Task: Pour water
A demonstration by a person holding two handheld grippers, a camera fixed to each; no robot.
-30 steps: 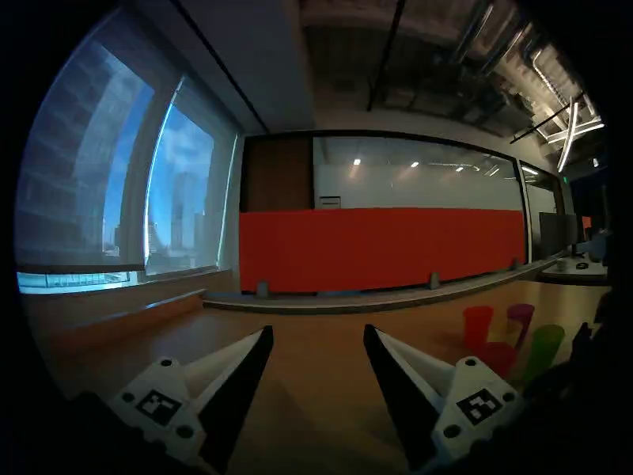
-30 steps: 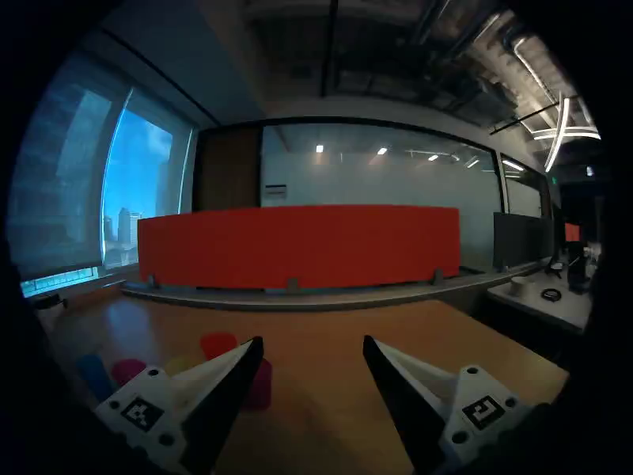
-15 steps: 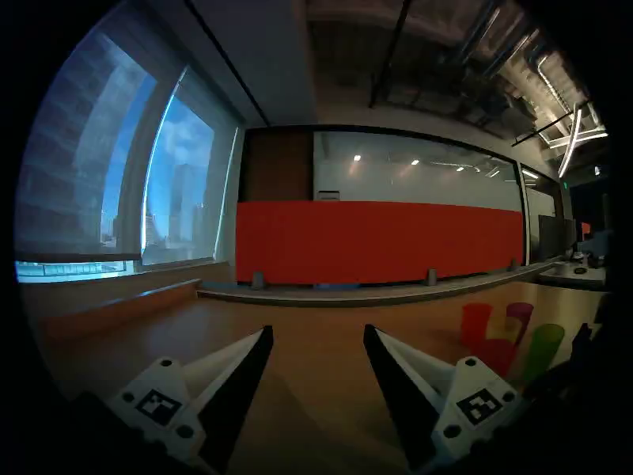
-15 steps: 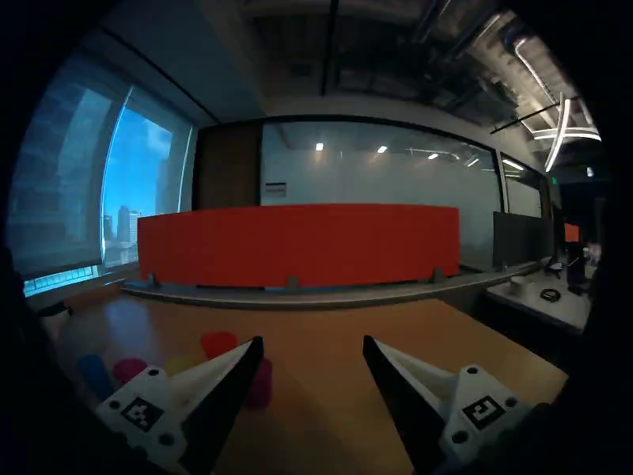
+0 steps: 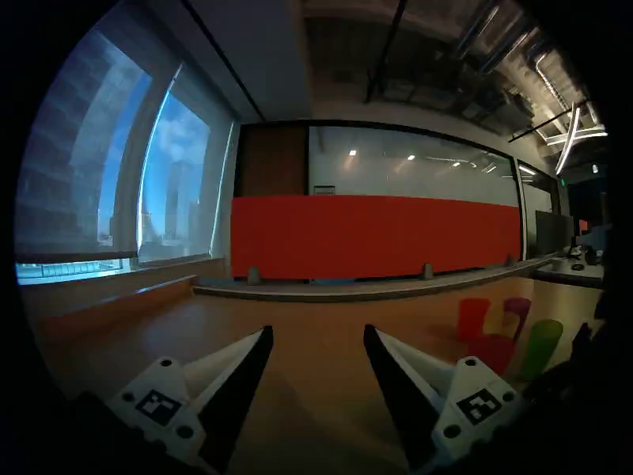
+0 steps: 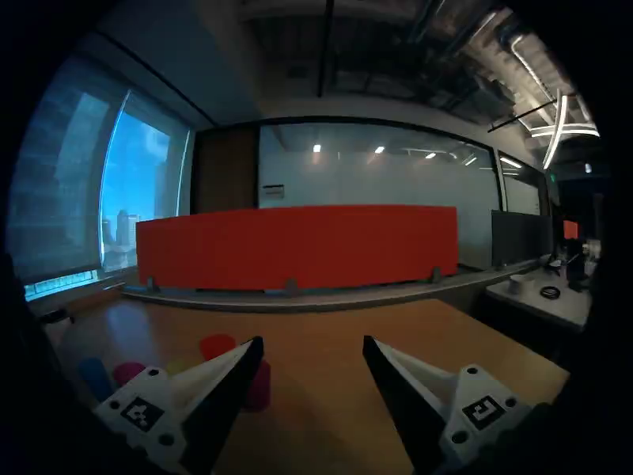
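Observation:
A cluster of coloured plastic cups stands on the wooden table. In the left gripper view it sits at the right: a red cup [image 5: 472, 318], a purple cup [image 5: 517, 312] and a green cup [image 5: 541, 348]. My left gripper [image 5: 315, 336] hangs open above bare table, left of the cups. In the right gripper view the cups lie at the lower left: a red cup [image 6: 216, 346], a magenta cup [image 6: 259, 385], a pink cup [image 6: 126, 371] and a blue cup [image 6: 94, 377]. My right gripper [image 6: 311, 347] is open, its left finger partly covering the cups.
A long red divider panel [image 5: 372, 236] runs along the far edge of the wooden table [image 5: 316, 372]. Large windows [image 5: 166, 198] are at the left. Another desk [image 6: 538, 301] with small items stands at the right.
The left gripper view has tilted slightly downward, so the divider and cups sit a little higher. The right gripper view has barely shifted. Both grippers stay open.

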